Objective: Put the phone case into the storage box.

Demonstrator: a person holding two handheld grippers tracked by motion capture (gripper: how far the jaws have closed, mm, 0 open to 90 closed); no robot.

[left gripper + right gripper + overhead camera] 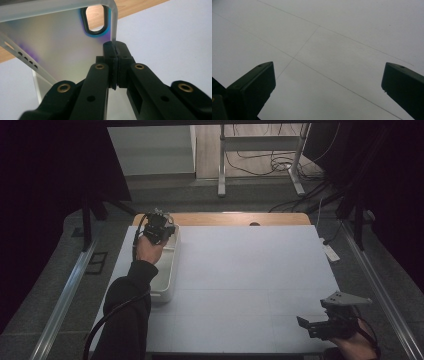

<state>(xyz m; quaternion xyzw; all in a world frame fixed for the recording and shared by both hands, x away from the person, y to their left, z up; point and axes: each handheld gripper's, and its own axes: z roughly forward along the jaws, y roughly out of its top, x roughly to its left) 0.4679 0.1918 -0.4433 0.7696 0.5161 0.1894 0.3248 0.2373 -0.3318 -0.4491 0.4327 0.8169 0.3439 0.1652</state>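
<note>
Table (240,270): white top with faint ruled lines and a wooden strip along its far edge; it lay beneath both grippers and carried everything listed here.

Bin (167,280): white, translucent plastic, rectangular, open-topped, standing on the table's left part. Its far end lay directly under the left gripper, and its long body ran back from there toward the person, alongside the dark sleeve (127,315). In the left gripper view the bin (57,42) showed a frosted wall with an oval handle opening (95,20) just beyond the jaw tips, and the rounded corner edge ran down between them.

Left gripper (159,227): held at the bin's far end, pointing downward. In its own view the left gripper (115,47) was clenched on the bin's thin wall edge, the two black jaws pressed together with the plastic pinched between.

Right gripper (307,326): held low over the near right corner of the table, well apart from the bin. In its own view the right gripper (328,82) stood released, jaws wide apart, with bare table between them.
</note>
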